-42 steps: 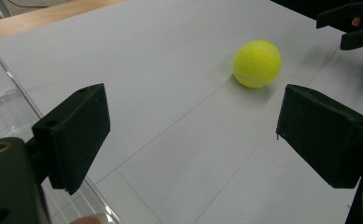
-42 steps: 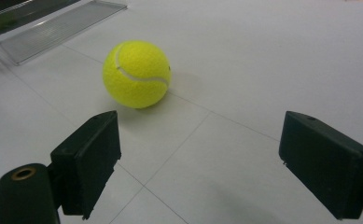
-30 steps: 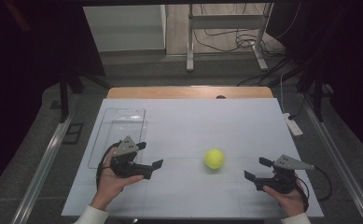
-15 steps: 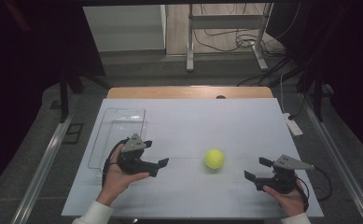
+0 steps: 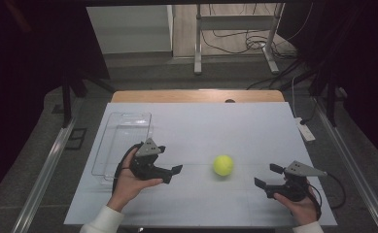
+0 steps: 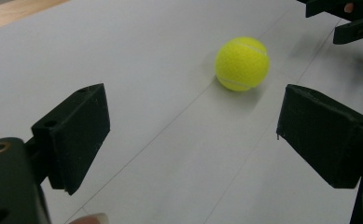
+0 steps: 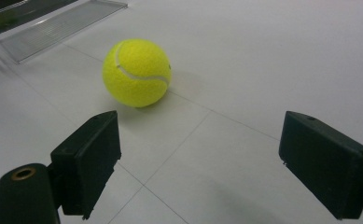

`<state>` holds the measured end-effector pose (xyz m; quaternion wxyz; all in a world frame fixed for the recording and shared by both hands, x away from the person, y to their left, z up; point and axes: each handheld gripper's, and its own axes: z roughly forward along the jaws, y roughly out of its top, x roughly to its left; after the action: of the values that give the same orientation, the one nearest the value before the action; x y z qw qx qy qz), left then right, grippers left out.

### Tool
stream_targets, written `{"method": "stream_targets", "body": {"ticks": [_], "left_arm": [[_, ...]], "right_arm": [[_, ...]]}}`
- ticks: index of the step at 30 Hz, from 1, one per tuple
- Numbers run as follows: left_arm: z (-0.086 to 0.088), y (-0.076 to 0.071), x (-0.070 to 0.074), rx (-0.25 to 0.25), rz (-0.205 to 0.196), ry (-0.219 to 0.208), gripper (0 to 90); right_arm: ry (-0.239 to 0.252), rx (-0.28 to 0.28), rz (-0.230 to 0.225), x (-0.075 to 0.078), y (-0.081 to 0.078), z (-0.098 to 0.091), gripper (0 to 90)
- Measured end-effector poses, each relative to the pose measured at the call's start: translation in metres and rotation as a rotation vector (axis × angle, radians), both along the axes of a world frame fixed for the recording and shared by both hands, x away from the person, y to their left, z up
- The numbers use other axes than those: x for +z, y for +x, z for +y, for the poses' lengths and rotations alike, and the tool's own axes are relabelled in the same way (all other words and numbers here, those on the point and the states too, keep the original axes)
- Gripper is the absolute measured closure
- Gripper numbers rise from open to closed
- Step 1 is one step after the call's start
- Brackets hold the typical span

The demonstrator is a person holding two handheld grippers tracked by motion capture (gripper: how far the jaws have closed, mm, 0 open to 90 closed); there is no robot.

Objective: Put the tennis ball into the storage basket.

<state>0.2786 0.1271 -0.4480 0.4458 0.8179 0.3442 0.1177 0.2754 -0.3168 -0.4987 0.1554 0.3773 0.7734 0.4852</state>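
- Leftmost on the white worktop lies a clear, shallow rectangular plastic tray, its long side running away from the person; its ribbed base and rim also show at the top left of the right gripper view.
- Just right of the tray's near end, the left tool is held in the person's left hand, pointing rightward across the worktop; its two black jaws stand wide apart with nothing between them, and the ball lies beyond their tips.
- Near the middle of the worktop rests a fuzzy yellow-green tennis ball with a white seam, touching neither tool and lying between the two.
- Farther right, the right tool sits in the person's right hand, aimed leftward at the ball; its jaws are likewise spread wide and empty, the ball well ahead of them.
- A small white device lies at the worktop's right edge.
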Motion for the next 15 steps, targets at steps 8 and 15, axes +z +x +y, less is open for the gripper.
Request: {"method": "stream_targets", "body": {"ticks": [8, 15], "left_arm": [[-0.008, 0.003, -0.001, -0.014, 0.01, 0.014, 9.7], [-0.015, 0.006, -0.002, -0.026, 0.02, 0.025, 9.6]], "right_arm": [[0.002, 0.002, 0.001, 0.0, 0.0, 0.0, 12.8], [0.0, 0.003, 0.002, 0.0, 0.001, 0.0, 12.8]]}}
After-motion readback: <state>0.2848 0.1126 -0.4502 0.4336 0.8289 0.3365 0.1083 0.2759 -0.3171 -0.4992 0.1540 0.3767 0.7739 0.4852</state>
